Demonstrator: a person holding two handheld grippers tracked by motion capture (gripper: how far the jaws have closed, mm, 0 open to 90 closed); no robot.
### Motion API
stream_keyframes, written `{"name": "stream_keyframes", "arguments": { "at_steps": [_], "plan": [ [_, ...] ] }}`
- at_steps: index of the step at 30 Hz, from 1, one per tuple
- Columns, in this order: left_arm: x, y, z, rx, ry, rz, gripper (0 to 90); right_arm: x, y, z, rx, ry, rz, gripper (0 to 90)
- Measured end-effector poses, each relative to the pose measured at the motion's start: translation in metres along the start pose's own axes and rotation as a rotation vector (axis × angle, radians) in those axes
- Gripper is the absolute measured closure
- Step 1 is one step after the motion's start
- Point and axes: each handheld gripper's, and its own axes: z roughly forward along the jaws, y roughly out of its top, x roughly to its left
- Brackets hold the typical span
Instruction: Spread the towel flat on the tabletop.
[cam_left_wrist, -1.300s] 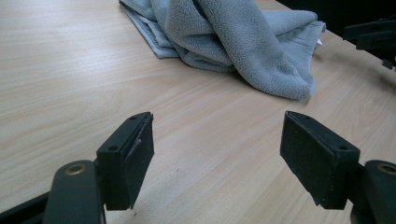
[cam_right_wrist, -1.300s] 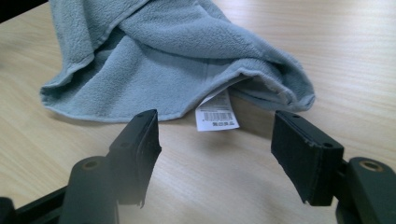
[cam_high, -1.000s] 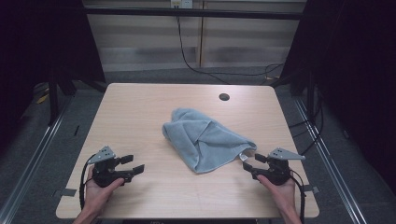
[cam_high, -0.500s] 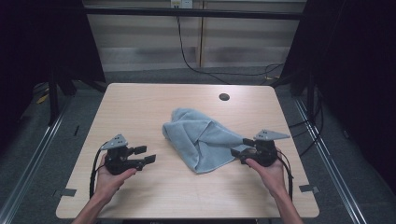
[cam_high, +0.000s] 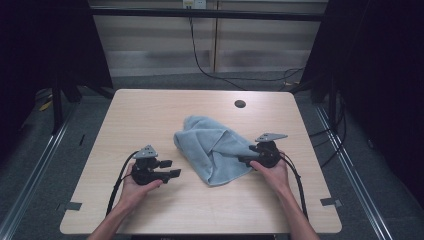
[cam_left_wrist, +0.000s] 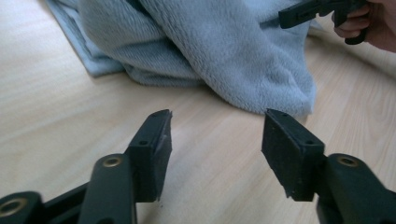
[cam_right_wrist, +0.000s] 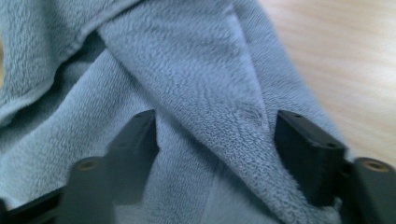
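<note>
While jaws gape, right gripper (cam_right_wrist: 215, 140) over towel (cam_high: 212, 147), wooden table (cam_high: 150, 115)

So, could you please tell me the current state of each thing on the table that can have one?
Blue towel: crumpled and loosely folded over itself, lying on the table.
Left tool: open, jaws apart above bare wood, short of the towel's near corner.
Right tool: open, jaws spread over a raised fold of the towel, not closed on it.
Table's cable hole: uncovered, nothing through it.
</note>
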Motion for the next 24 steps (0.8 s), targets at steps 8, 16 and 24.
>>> {"name": "stream_keyframes", "arguments": {
  "at_steps": [8,16,24],
  "plan": [
    [-0.006,-0.004,0.001,0.001,0.002,0.002,31.6,0.036,-0.003,0.003,0.048,0.145,-0.051,70.9],
    [-0.003,-0.008,0.004,0.007,0.032,0.004,31.4,0.070,-0.003,0.014,0.054,0.290,-0.080,73.6],
    [-0.014,-0.007,0.018,0.050,0.043,0.065,36.1,0.078,-0.002,0.020,0.073,0.335,-0.071,83.2]
  ]
}}
